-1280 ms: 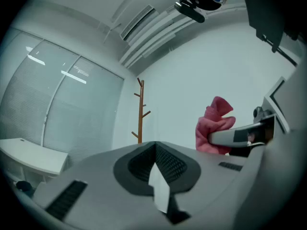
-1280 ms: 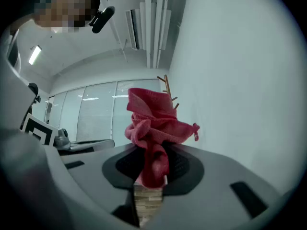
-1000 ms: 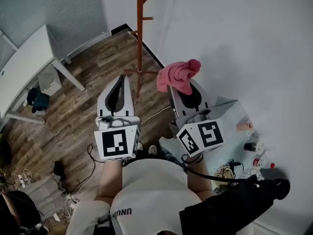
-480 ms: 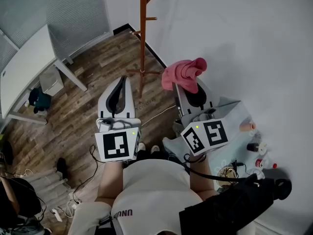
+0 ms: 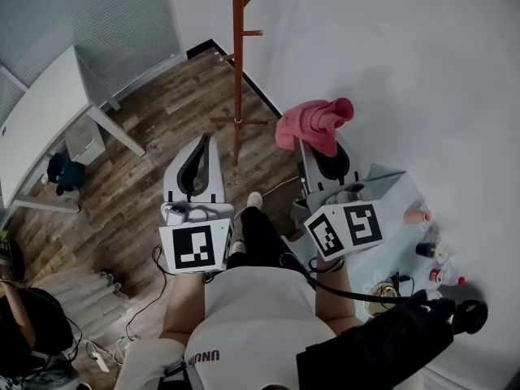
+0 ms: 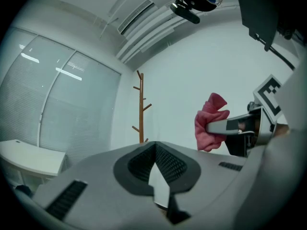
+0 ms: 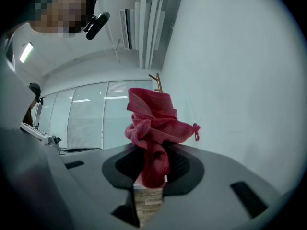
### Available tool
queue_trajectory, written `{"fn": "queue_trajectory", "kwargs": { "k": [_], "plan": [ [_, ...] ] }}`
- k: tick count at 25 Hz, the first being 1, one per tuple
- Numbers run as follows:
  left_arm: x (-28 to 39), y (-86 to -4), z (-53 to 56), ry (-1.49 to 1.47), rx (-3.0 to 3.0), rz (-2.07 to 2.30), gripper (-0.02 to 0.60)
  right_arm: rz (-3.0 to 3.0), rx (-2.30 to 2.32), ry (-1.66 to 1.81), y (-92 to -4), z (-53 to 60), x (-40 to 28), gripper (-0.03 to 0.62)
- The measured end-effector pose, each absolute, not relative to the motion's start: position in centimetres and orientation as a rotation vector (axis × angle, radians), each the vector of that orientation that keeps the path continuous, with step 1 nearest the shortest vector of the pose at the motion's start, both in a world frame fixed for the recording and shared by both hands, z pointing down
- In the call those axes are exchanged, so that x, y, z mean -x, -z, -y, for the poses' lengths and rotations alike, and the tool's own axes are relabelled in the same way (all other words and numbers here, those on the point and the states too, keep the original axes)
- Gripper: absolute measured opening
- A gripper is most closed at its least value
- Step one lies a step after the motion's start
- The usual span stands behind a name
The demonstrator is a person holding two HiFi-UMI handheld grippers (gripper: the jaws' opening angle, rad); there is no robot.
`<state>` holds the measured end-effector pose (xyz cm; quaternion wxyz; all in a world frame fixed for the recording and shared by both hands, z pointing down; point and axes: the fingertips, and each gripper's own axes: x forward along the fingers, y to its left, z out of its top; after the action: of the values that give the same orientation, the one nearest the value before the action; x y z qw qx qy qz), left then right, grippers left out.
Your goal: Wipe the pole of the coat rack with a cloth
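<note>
The brown wooden coat rack (image 5: 237, 63) stands by the white wall, ahead of both grippers and apart from them. My right gripper (image 5: 317, 154) is shut on a bunched pink cloth (image 5: 313, 123), which hides its fingertips; the cloth stands up from the jaws (image 7: 152, 133). The left gripper (image 5: 205, 140) is shut with nothing in it and sits left of the rack's foot. In the left gripper view the rack (image 6: 142, 110) is straight ahead, with the cloth (image 6: 210, 122) off to the right. Only the rack's top (image 7: 156, 82) shows behind the cloth in the right gripper view.
A white desk (image 5: 45, 116) stands at the left, with a small grey box (image 5: 83, 135) and a dark bag (image 5: 61, 169) beneath it. At the right is a pale blue surface (image 5: 394, 189) with small bottles. Cables lie on the wood floor (image 5: 146, 116).
The person has stepped forward, one foot now showing between the grippers. Both grippers and the cloth have shifted slightly to the right. The cloth stays held.
</note>
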<state>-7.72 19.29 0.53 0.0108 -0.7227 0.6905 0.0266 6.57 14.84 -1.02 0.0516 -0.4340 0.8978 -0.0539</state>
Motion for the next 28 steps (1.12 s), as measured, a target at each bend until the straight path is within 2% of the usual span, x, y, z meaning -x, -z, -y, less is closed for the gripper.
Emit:
{"fn": "queue_trajectory", "kwargs": {
  "k": [4, 13, 19, 28],
  "plan": [
    [6.8, -0.3, -23.9, -0.024, 2.221, -2.090, 0.012, -2.692, 1.337, 0.121, 1.6, -19.5, -8.2, 0.110],
    [8.4, -0.7, -12.1, 0.042, 2.216, -2.105, 0.012, -2.714, 1.329, 0.232, 0.0, -7.0, -6.4, 0.110],
    [6.7, -0.6, -10.0, 0.091, 2.231, -2.097, 0.012, -2.671, 1.391, 0.282, -0.6, -5.1, -9.1, 0.110],
    [4.6, -5.2, -7.9, 0.172, 2.288, -2.083, 0.012, -2.662, 1.481, 0.481, -6.9, -2.3, -11.8, 0.110]
  ]
}}
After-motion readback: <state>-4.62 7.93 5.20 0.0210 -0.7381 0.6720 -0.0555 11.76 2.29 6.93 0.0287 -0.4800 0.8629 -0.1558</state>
